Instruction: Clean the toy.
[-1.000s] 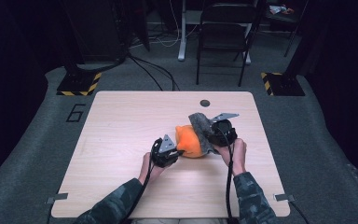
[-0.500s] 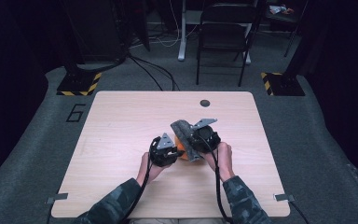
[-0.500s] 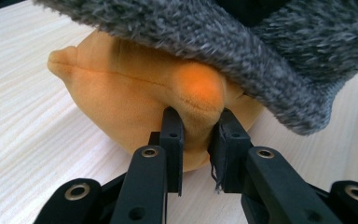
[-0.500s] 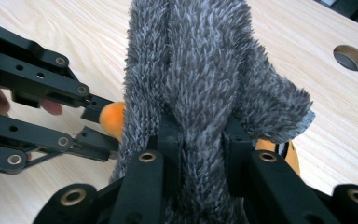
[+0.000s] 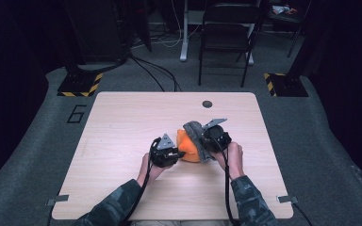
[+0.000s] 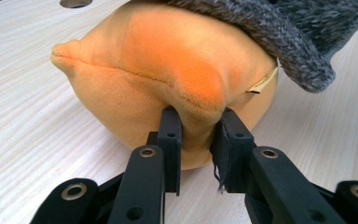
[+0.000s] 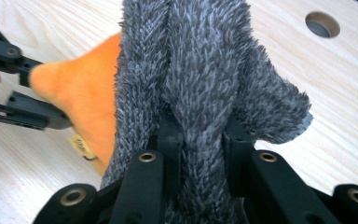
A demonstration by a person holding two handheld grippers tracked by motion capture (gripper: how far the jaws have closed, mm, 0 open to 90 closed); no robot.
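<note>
my left gripper (image 6: 196, 135) pinches the orange plush (image 6: 168, 70) steady (a seam fold) so my right gripper (image 7: 198, 135), clamping the grey knit fabric (image 7: 200, 60), can drape it over.

My sleeves (image 5: 122, 202) are camouflage green. Each black tool, left tool (image 5: 166, 153) and right tool (image 5: 213, 136), has brass-ringed rivets, a grey three-cornered plate and a black cable.

plush toy (image 6: 168, 60): orange short-pile plush, soft matt nap, stitched seam, small beige cloth tag
knit cover (image 7: 200, 70): grey fuzzy yarn, coarse fluffy pile, matt
left gripper (image 6: 198, 135): black matt plastic, brass-look metal rivets; frayed thread on one pad
right gripper (image 7: 198, 135): same black matt plastic, metal rivets
worktop (image 5: 122, 117): pale wood-grain laminate, smooth, low sheen
floor (image 5: 37, 155): grey carpet, rough matt
</note>
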